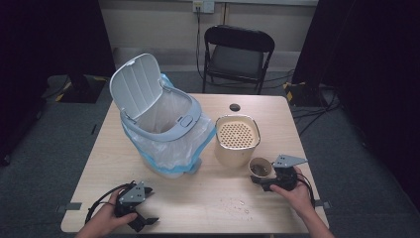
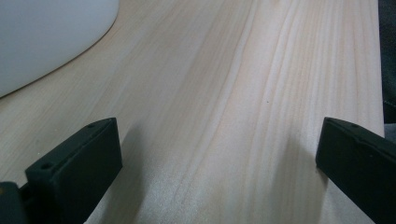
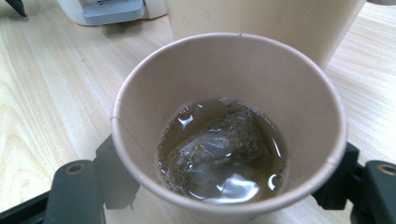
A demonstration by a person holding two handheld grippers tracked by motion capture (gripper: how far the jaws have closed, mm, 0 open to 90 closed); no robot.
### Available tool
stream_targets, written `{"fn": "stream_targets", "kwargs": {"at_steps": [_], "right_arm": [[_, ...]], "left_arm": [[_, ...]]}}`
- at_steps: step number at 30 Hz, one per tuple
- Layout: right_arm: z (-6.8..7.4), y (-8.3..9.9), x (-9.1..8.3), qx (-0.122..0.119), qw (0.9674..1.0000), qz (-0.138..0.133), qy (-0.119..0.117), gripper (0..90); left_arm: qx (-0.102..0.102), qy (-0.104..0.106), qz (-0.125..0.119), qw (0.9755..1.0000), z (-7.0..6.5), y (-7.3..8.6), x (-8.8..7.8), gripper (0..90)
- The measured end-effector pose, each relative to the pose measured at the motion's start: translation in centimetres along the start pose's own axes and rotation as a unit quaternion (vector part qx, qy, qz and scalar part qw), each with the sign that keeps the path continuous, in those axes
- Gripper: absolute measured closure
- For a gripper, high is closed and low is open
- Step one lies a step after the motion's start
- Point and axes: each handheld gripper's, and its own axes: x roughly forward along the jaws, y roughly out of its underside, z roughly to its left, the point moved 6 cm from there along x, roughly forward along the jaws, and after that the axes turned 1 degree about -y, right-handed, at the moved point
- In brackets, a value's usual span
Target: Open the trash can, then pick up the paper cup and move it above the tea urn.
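Closest up, left gripper (image 1: 141, 219) sits low at the table's (image 1: 208, 198) near edge, jaws spread wide with just bare wood between them. Over on the right, right gripper (image 1: 261, 179) is clamped around a paper cup (image 3: 229, 126) just beside the beige strainer bin (image 1: 236, 140). Its own view shows a soaked tea bag (image 3: 219, 154) sitting in brown liquid, which you can't make out from above. No readable writing anywhere.

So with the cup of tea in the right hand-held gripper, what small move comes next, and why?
Probably lift the paper cup a little, kept upright. The right hand-held gripper clasps it from both sides, liquid and a tea bag sit inside, and the beige strainer container stands right behind it, likely where the tea gets drained.
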Motion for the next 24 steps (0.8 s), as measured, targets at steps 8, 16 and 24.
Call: {"fn": "stream_targets", "kwargs": {"at_steps": [8,16,24], "right_arm": [[-0.2,-0.4,-0.6,-0.003,1.0,0.001,0.003,26.2],[-0.7,-0.8,-1.2,-0.004,1.0,0.003,0.009,26.4],[-1.7,-1.6,-1.6,-0.003,0.9998,0.002,0.019,26.8]], "left_arm": [[0.0,0.001,0.002,1.0,0.0,0.0,0.0,0.0],[0.0,0.0,0.001,1.0,0.0,0.0,0.0,0.0],[0.0,0.001,0.001,1.0,0.0,0.0,0.0,0.0]]}}
